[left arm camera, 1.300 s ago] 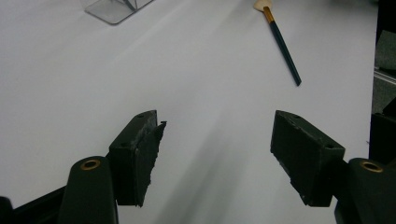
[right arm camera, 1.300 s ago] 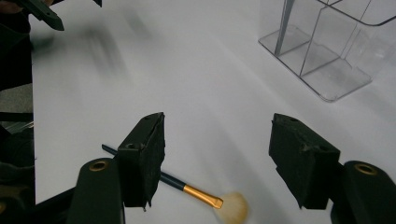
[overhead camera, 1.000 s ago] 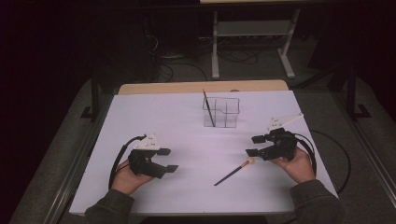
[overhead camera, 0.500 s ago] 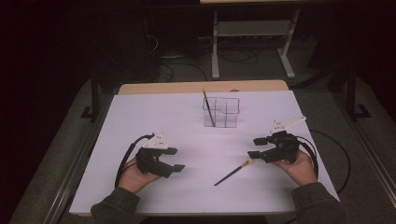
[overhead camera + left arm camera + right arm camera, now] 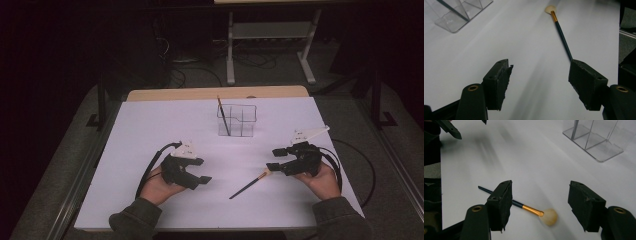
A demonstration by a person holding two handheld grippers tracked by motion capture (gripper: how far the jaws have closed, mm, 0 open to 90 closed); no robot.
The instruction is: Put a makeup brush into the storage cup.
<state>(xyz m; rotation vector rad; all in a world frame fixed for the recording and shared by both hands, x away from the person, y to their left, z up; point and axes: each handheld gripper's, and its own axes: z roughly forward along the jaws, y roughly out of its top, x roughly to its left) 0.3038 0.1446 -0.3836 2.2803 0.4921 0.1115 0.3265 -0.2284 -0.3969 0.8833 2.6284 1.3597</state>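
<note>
Brush (image 5: 250, 184) lay flat on white table (image 5: 150, 130); left gripper (image 5: 198, 171) and right gripper (image 5: 274, 159) both gaped empty; clear holder (image 5: 237, 120) stood behind

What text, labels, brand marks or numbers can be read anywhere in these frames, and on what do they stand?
None can be read.
The brush, the clear organizer, the white table cover, the left gripper and the right gripper show no lettering.
The grey plates on the grippers carry only small dark spots, too small to read as signs.
</note>
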